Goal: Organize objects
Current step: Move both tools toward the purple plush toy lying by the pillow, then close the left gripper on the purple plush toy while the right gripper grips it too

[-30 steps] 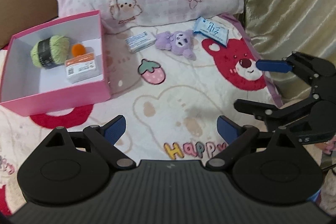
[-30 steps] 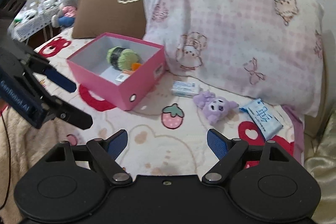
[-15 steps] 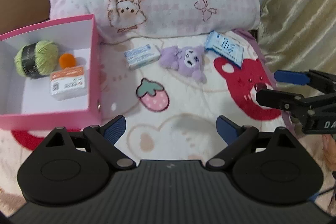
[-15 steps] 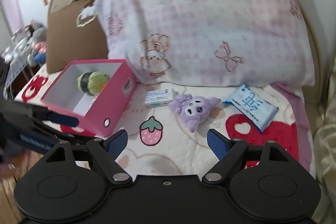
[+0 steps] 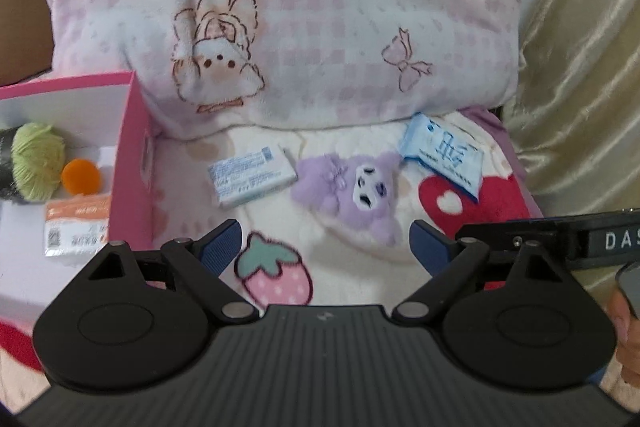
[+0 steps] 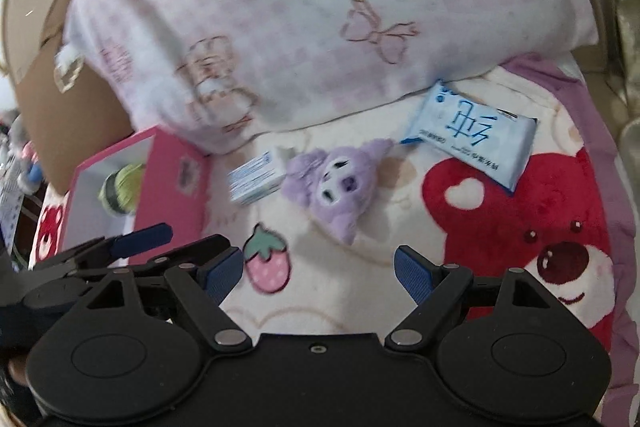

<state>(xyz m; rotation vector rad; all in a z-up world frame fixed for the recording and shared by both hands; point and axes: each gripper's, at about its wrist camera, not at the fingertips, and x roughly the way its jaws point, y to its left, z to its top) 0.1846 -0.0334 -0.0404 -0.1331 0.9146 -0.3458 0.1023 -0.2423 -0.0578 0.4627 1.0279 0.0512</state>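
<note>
A purple plush toy [image 5: 352, 195] [image 6: 328, 183] lies on the blanket below the pillow. Beside it lie a small white box [image 5: 252, 179] [image 6: 256, 179] on its left and a blue tissue pack [image 5: 444, 155] [image 6: 468, 135] on its right. The pink box [image 5: 132, 163] [image 6: 176, 187] at the left holds green yarn [image 5: 38, 159], an orange pompom [image 5: 80, 177] and an orange-white packet [image 5: 76, 227]. My left gripper [image 5: 324, 241] hovers just short of the plush, jaws closing slightly with nothing between them. My right gripper [image 6: 320, 267] stands open and empty, also near the plush.
A pink checked pillow [image 5: 300, 19] rises right behind the items. A brown cushion [image 6: 60, 95] stands behind the pink box. Gold fabric [image 5: 580, 87] borders the right side. The two grippers sit close side by side, the right one's finger [image 5: 520, 231] beside my left jaw.
Both grippers have moved forward and down toward the plush toy and its neighbours, which now look larger. The right gripper has rolled, and the two grippers have drawn closer together.
</note>
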